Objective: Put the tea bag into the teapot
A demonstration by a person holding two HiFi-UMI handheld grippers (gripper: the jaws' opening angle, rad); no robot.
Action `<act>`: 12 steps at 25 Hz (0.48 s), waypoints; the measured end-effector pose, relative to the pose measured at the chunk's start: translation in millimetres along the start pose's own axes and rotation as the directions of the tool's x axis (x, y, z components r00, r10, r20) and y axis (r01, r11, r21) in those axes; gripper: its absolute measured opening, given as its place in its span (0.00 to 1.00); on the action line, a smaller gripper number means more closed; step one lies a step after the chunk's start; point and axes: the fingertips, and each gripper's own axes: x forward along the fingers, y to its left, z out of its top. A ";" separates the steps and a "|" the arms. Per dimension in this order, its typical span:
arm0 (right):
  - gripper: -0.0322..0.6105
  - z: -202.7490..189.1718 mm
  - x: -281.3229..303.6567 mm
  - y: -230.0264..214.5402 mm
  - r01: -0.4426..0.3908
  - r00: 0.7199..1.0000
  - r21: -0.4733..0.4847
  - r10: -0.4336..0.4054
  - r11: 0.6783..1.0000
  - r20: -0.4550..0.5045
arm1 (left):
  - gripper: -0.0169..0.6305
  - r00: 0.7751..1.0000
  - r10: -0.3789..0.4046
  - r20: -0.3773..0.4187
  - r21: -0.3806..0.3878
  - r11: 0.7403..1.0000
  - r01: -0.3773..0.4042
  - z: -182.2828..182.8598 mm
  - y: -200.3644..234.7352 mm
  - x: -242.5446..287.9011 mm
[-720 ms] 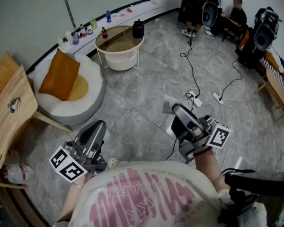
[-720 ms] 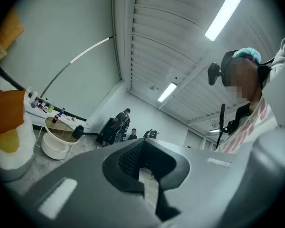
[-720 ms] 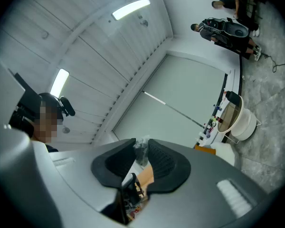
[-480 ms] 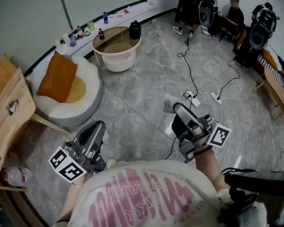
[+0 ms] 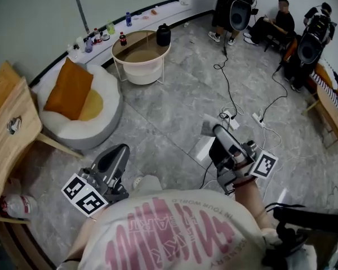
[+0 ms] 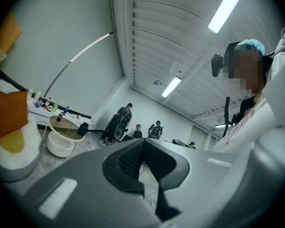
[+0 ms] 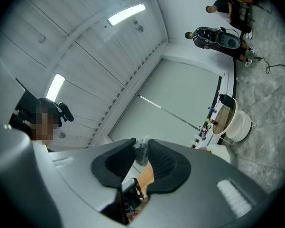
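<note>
Since the round table (image 5: 143, 72) is where this job ends, read everything off it. Far to its left runs the wooden table (image 5: 11, 128). Just left of the round table sits the white beanbag (image 5: 104, 117) with an orange cushion (image 5: 70, 89) propped on it, which narrows your way in on that side. Behind the round table and a little left, small bottles (image 5: 96, 36) line the wall ledge. On its back right rim stands the dark teapot (image 5: 164, 35), alone there, so you can come at it from above. Whether its lid is on I cannot tell from this far off.

Your left gripper (image 5: 121, 149) hangs well short of the round table, on the near side and slightly to its left. Its jaws are pressed together with nothing between them, so I take it as idle and kept low out of the way. Your right gripper (image 5: 217, 129) is also well short of the table, on the near side and to its right, tilted upward. Its jaws are drawn in on the tea bag (image 7: 141, 150), a small crinkled packet pinched at the pad tips. That forward hold probably lets the bag fall clean once the jaws part.

Further right of the table, cables (image 5: 231, 89) trail over the floor and people (image 5: 281, 16) sit by equipment near the far wall. Mind the cables as you walk in. As I judge it, you are on the carry, and the drop is not yet begun.
</note>
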 end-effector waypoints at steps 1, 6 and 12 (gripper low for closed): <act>0.18 0.7 3.4 -2.7 -0.001 1.000 0.004 0.001 1.000 -0.005 | 0.05 1.000 0.023 0.003 -0.004 1.000 -0.023 -1.7 3.7 1.6; 0.18 3.7 25.2 -21.9 0.012 0.999 -0.047 -0.014 0.999 -0.034 | 0.05 0.999 0.018 -0.028 -0.062 0.998 -0.020 -18.8 34.0 16.6; 0.18 30.6 53.0 -65.3 0.087 0.996 -0.062 -0.085 0.994 0.028 | 0.05 0.996 -0.008 -0.086 -0.106 0.994 -0.001 -25.1 89.5 66.8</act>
